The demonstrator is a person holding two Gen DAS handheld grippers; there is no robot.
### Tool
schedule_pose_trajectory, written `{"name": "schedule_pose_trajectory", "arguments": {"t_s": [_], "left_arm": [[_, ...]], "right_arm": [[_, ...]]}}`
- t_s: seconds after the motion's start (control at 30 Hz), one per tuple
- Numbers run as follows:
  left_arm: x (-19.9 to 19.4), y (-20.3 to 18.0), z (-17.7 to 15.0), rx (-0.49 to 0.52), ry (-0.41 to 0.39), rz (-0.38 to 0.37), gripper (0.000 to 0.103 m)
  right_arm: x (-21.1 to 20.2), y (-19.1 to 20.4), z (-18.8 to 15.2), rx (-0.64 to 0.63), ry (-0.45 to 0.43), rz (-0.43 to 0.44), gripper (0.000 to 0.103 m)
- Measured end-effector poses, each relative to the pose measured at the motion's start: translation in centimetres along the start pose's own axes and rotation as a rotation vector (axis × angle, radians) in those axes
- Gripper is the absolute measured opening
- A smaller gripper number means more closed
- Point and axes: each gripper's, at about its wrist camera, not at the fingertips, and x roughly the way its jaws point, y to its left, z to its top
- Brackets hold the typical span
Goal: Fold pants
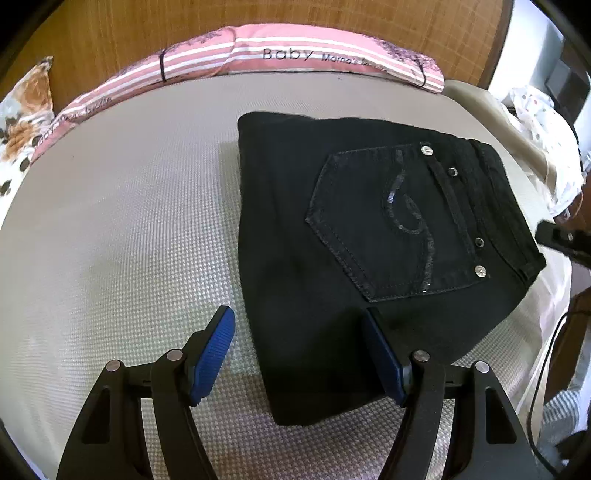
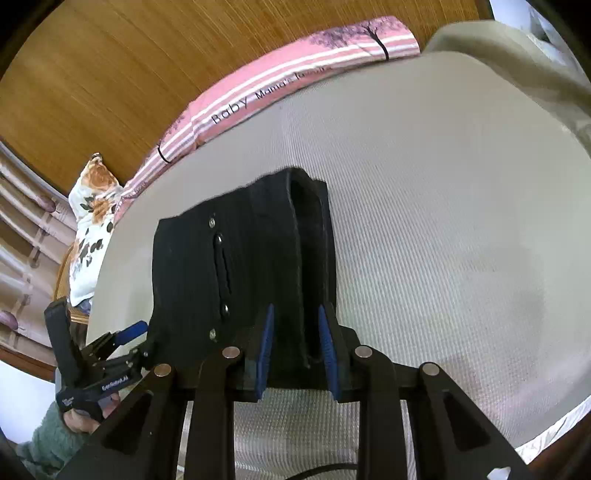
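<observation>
Black pants [image 1: 369,221] lie folded into a compact stack on the grey-white mattress [image 1: 129,221], back pocket with sequin swirl facing up. My left gripper [image 1: 301,317] is open, its blue pads astride the near left edge of the stack, just above it. In the right wrist view the pants [image 2: 229,266] show edge-on, waistband toward me. My right gripper [image 2: 295,314] is closed down on the thick folded edge, blue pads pressing both sides. The left gripper [image 2: 138,338] shows at the stack's left corner.
A pink striped pillow [image 1: 258,51] lies along the wooden headboard [image 1: 147,33]. A floral cloth [image 1: 22,122] sits at the far left. White dotted bedding [image 1: 543,125] is heaped off the right side. A black cable [image 1: 546,369] hangs by the mattress edge.
</observation>
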Motion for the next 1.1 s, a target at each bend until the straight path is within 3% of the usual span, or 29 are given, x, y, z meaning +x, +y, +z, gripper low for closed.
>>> {"name": "schedule_pose_trajectory", "arguments": {"t_s": [0.33,0.6,0.83,1.1], "left_arm": [[-1.3,-0.2,0.8,0.03,-0.068,0.092,0.071],[-0.2,0.7,1.0,0.014,-0.056,0.164,0.071],[0.5,1.0,1.0,0.007,-0.039,0.154,0.073],[0.1,3.0,1.6,-0.09,-0.022,0.059,0.073]], "right_arm": [[1.0,3.0,2.3,-0.078,-0.051,-0.001,0.024],[2.8,4.2,3.7,-0.137,-0.093,-0.059,0.024],[5.4,2.4,3.2,-0.126,-0.027,-0.091,0.02],[5.1,1.0,2.0,-0.117,0.018,-0.068,0.017]]}}
